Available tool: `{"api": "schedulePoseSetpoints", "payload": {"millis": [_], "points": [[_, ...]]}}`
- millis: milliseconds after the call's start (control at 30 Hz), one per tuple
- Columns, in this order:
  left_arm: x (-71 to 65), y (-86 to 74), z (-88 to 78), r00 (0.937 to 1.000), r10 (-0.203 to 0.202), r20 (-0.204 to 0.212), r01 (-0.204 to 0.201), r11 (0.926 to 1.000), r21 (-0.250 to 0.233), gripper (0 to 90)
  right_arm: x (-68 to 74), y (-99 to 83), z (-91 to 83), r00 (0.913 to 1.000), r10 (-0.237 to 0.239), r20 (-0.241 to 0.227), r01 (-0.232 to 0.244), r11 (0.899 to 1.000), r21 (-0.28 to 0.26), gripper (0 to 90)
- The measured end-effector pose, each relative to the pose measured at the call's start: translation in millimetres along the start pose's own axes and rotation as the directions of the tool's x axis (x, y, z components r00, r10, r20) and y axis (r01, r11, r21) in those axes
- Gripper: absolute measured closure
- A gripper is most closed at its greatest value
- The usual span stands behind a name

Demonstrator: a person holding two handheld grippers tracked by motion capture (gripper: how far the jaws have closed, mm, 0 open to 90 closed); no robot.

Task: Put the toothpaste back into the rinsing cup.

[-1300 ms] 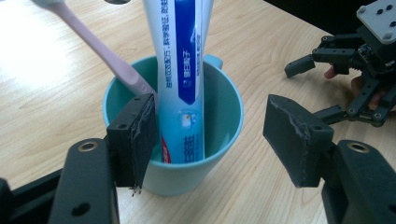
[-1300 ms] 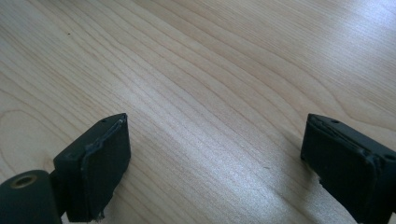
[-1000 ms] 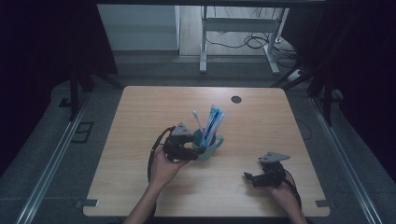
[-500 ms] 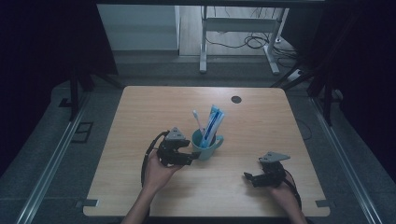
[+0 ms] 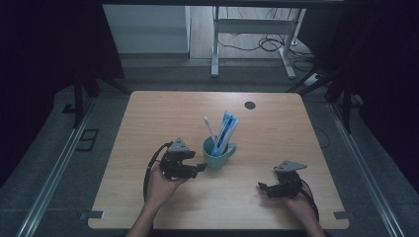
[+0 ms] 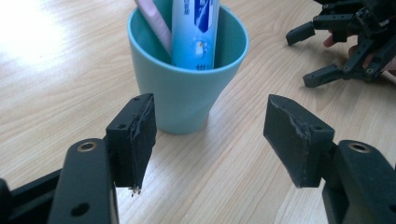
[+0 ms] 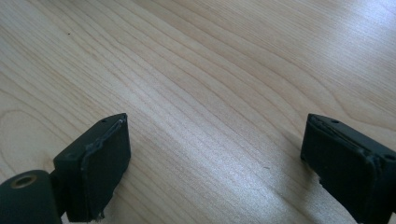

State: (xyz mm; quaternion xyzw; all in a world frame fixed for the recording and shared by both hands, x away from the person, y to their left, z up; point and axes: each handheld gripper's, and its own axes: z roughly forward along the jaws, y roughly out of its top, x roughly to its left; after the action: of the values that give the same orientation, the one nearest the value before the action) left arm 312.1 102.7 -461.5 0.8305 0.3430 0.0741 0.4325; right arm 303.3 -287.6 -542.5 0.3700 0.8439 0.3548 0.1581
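Near the middle of the worktop: teal mug point(image 5: 216, 154), upright, holding toothpaste tube point(image 5: 227, 132) and toothbrush point(image 5: 209, 129). Left gripper point(image 5: 200, 168) drawn back toward the front edge (released, mug now clear), jaws wide, empty. Right gripper point(image 5: 262, 187) parked by the front right corner, jaws wide.

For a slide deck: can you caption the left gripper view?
Open left gripper faces a teal cup holding a toothpaste tube and pink toothbrush.
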Motion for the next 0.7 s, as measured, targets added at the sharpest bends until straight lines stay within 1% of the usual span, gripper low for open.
{"api": "schedulePoseSetpoints", "payload": {"millis": [300, 467, 633, 700], "points": [[5.0, -12.9, -1.5, 0.9995, -0.031, -0.002, 0.031, 0.9995, 0.007, 34.7, 0.2, 0.1, 0.1, 1.0, 0.004, 0.001, -0.004, 1.0, -0.001, 8.3], [6.4, -22.1, 3.5, 0.999, -0.043, 0.01, 0.043, 0.9988, 0.024, 34.8, 0.2, 0.1, 0.1, 1.0, 0.004, 0.0, -0.004, 1.0, -0.001, 8.4], [6.1, -37.5, 16.8, 0.9986, -0.044, 0.031, 0.041, 0.9966, 0.072, 34.9, 0.2, 0.1, 0.1, 1.0, 0.004, 0.001, -0.004, 1.0, -0.001, 8.4], [5.6, -46.3, 24.6, 0.9985, -0.04, 0.037, 0.036, 0.994, 0.104, 34.9, 0.3, 0.0, 0.0, 1.0, 0.005, 0.0, -0.005, 1.0, -0.001, 8.4]]}}
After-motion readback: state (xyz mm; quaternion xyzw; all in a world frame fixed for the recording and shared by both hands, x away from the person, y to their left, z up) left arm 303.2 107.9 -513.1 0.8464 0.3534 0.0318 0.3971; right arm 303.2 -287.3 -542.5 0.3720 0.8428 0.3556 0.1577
